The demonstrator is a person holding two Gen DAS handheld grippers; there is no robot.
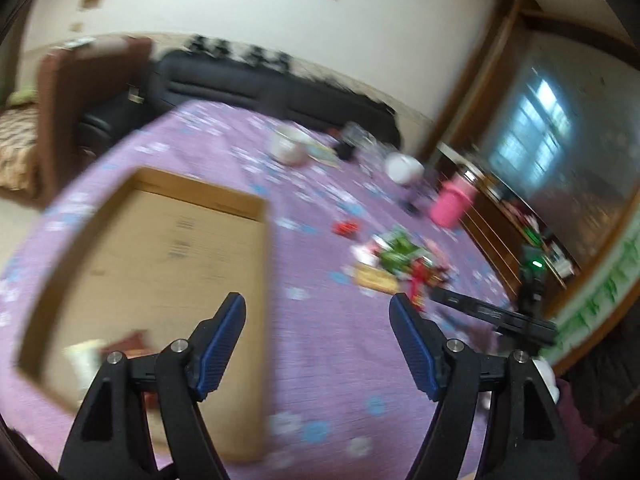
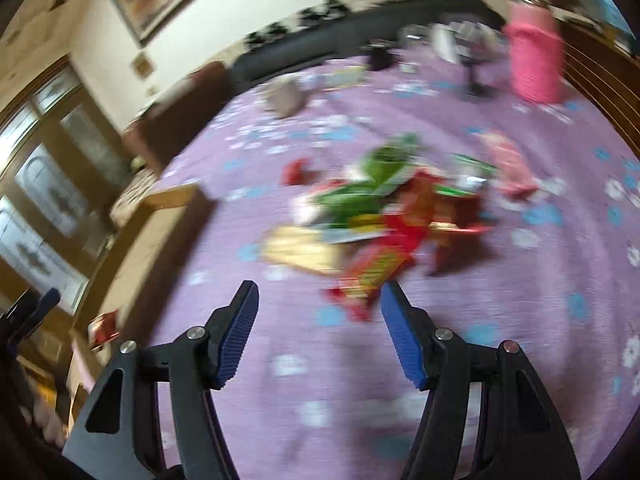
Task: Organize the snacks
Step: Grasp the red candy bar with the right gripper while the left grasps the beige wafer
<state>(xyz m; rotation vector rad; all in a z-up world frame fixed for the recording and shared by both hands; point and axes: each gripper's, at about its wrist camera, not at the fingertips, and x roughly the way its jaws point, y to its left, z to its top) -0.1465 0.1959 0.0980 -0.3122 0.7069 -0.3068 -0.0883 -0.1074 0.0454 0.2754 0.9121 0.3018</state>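
Observation:
A shallow cardboard box [image 1: 160, 248] lies on the purple flowered cloth [image 1: 328, 360] at the left, with a couple of snack packets [image 1: 116, 346] in its near corner. My left gripper [image 1: 318, 304] is open and empty above the box's right wall. Loose snack packets [image 1: 396, 260] lie in a pile to its right. In the right wrist view the same pile [image 2: 384, 208] of green, red and yellow packets is straight ahead. My right gripper [image 2: 320, 296] hangs open and empty just short of it, its right fingertip by a red and yellow packet [image 2: 372, 276]. The picture is blurred.
A pink packet [image 2: 508, 164] and a small red one [image 2: 296, 170] lie apart from the pile. At the far side of the table stand a pink bottle [image 2: 534, 60], a white cup [image 2: 284, 96] and glassware [image 2: 460, 40]. Behind it is a black sofa [image 1: 240, 80], with a wooden cabinet [image 1: 500, 216] on the right.

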